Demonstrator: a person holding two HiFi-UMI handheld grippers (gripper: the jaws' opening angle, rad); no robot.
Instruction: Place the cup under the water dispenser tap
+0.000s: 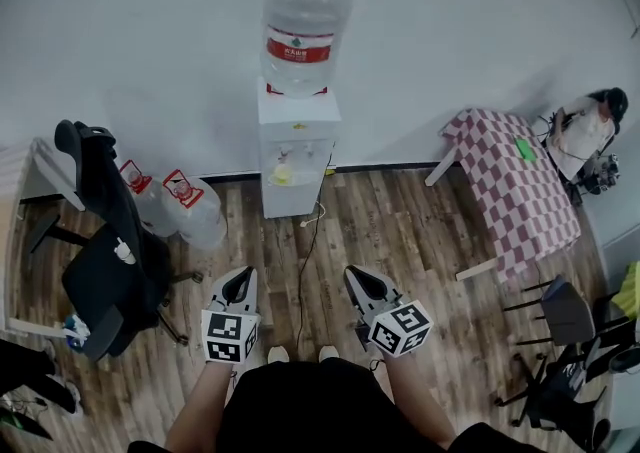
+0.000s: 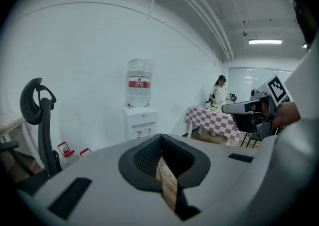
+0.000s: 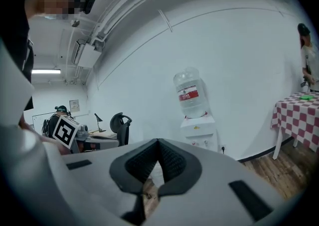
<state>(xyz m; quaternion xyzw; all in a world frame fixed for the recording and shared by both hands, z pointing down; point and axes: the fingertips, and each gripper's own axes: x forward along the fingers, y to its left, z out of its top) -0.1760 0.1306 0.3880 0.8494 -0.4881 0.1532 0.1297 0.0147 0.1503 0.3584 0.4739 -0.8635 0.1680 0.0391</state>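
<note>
The white water dispenser [image 1: 297,156] stands against the far wall with a large bottle [image 1: 303,26] on top. A small yellowish thing [image 1: 283,175] sits in its tap recess; it is too small to tell whether it is the cup. My left gripper [image 1: 238,284] and right gripper [image 1: 358,281] hang side by side over the wooden floor, well short of the dispenser, both pointing towards it. Both are shut with nothing between the fingers. From the left gripper [image 2: 160,142] the dispenser [image 2: 141,122] lies ahead, as it does from the right gripper [image 3: 158,147], where the dispenser [image 3: 199,130] stands slightly right.
A black office chair [image 1: 105,241] stands at the left, with two spare water bottles [image 1: 185,203] on the floor beside the dispenser. A checkered table [image 1: 515,186] with a person [image 1: 590,131] behind it is at the right. A cable [image 1: 310,241] runs across the floor.
</note>
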